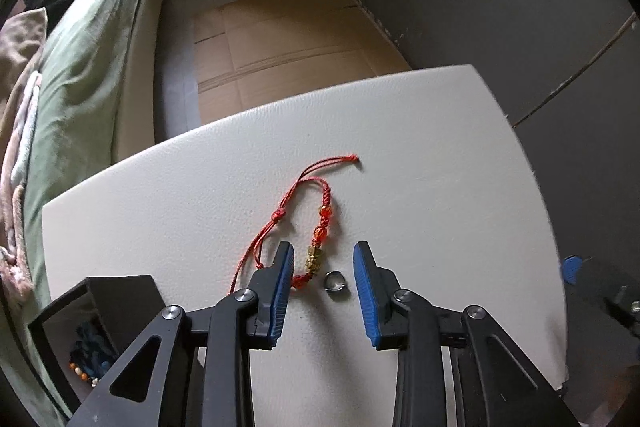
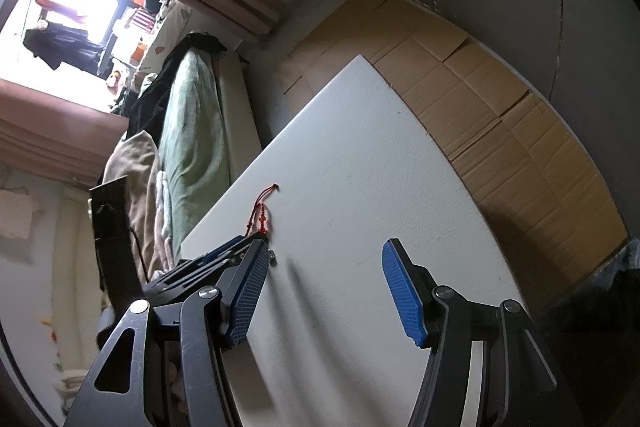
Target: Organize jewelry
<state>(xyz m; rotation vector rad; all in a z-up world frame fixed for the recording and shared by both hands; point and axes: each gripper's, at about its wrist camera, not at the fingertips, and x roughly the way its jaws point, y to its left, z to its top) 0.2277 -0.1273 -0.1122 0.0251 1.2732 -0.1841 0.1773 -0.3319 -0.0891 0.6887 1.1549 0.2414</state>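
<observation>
you are hovering your left gripper [image 1: 323,259], jaws apart, around the ring [image 1: 334,281]; just beside the ring, the bracelet [image 1: 316,227] is risking a snag. your right gripper [image 2: 324,267] is idling spread and empty.

White table [image 1: 420,155] — red cord bracelet [image 1: 316,227], small silver ring [image 1: 334,281] beside it.

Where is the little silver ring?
In the left wrist view, the ring lies on the white table, between the open left tool's fingers, beside the red bracelet.
</observation>
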